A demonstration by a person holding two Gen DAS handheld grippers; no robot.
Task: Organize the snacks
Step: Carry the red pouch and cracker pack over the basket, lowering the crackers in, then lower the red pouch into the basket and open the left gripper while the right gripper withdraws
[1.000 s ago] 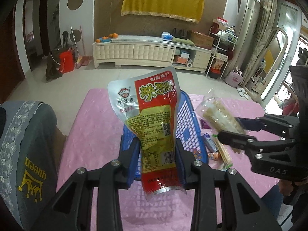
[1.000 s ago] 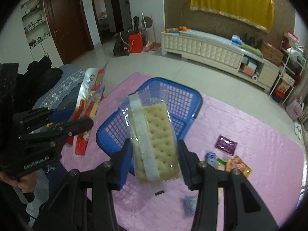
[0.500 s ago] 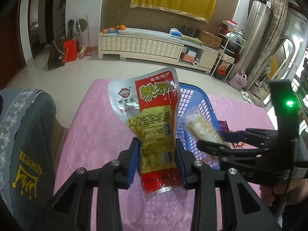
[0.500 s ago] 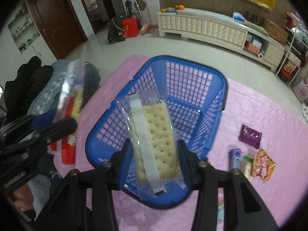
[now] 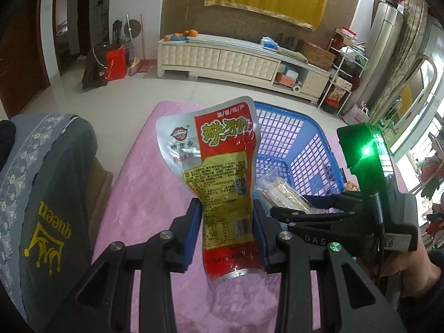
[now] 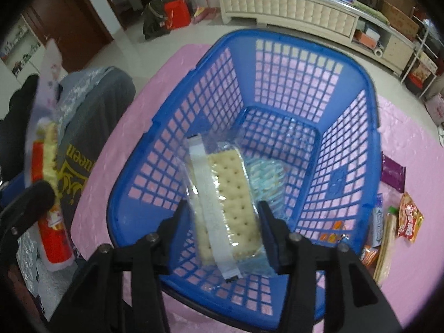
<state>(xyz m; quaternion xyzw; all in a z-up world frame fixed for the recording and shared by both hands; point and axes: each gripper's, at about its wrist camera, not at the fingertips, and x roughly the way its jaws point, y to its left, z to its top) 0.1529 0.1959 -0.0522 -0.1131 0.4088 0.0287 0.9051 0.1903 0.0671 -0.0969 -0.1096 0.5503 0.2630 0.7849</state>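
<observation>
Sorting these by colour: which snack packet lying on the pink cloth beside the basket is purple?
The purple packet, farthest back in the cluster right of the blue basket; the others nearer are red, orange, blue-white.

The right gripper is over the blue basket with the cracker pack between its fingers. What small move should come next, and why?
Probably open the right gripper a little more and lift it clear. Its fingers have just been opening with the cracker pack between them, and the pack hangs inside the blue basket, so it should drop in. The left gripper holds the red snack pouch, likely next.
</observation>
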